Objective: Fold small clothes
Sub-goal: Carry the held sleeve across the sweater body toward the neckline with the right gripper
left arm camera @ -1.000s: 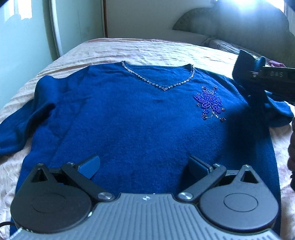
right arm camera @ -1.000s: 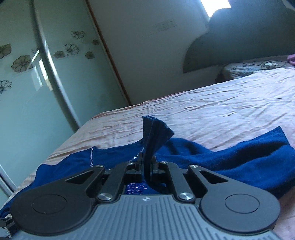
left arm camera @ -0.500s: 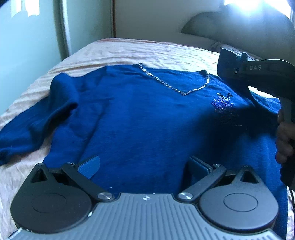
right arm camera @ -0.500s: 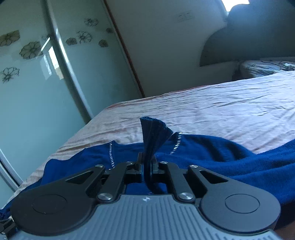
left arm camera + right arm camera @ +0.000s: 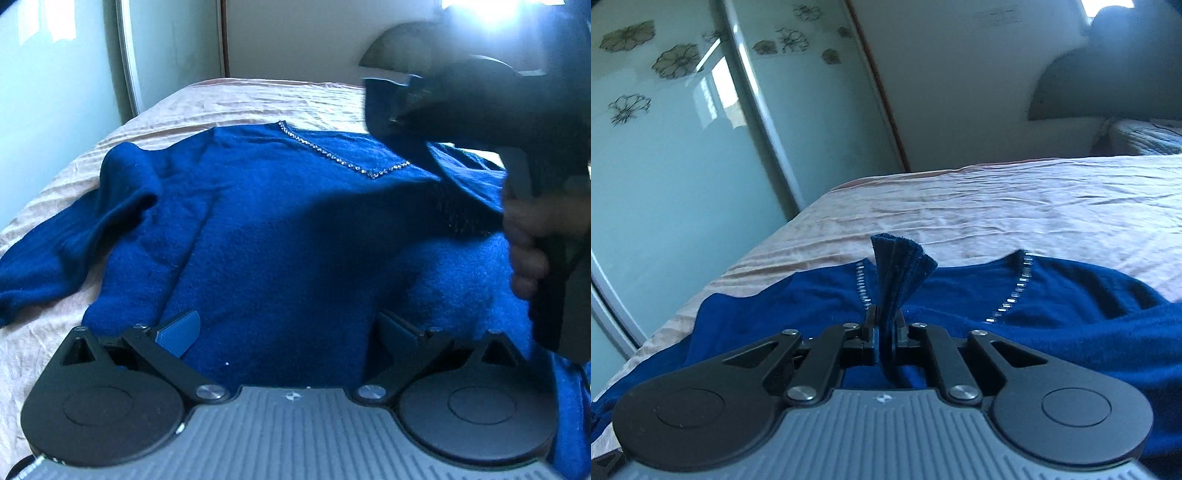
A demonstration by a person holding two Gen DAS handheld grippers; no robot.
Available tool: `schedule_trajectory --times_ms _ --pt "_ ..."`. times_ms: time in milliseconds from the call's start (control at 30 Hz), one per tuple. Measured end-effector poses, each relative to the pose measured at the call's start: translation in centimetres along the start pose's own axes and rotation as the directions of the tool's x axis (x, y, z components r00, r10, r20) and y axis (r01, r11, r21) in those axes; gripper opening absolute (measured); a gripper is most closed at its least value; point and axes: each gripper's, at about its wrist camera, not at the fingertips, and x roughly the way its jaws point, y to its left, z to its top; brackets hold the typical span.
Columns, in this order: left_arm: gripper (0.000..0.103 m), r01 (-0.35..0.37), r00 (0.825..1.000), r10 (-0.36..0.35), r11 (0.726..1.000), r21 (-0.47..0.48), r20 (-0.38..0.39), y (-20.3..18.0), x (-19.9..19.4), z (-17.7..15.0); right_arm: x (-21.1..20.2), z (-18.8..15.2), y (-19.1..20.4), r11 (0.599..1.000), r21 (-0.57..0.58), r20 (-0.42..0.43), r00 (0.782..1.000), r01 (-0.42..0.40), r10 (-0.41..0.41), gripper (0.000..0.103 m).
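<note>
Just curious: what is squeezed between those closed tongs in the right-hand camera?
A bunched fold of the blue sweater, likely its sleeve end, pinched by the right tongs; the right wrist view shows it.

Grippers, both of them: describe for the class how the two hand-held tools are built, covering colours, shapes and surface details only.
Each has a grey ribbed body, two round black discs, black link arms with silver pivot screws, and blue finger pads. The left gripper and right gripper match.

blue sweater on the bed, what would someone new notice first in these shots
The blue sweater lies spread front-up across the wrinkled pink bedspread, a sparkly trim lining its V-neck. The right gripper is shut on a bunched end of a sleeve, carrying it over the sweater's body, while the left gripper hangs open above the hem.
</note>
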Motion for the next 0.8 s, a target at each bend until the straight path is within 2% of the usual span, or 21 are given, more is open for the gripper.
schedule_trajectory --times_ms 367,467,800 --pt "0.103 -0.002 0.999 0.002 1.0 -0.002 0.046 0.0 -0.1 -0.6 3.3 0.4 5.1 0.992 -0.1 -0.046 0.997 -0.073 0.068 0.006" --pt "0.103 0.009 0.999 -0.008 1.0 -0.013 0.051 0.1 -0.2 -0.6 4.2 0.3 6.3 0.986 -0.151 -0.06 0.996 -0.067 0.058 0.006" --pt "0.103 0.008 0.998 -0.007 1.0 -0.017 0.06 -0.1 -0.4 -0.7 6.2 0.5 8.2 0.969 -0.224 -0.123 0.989 -0.105 0.079 0.006"
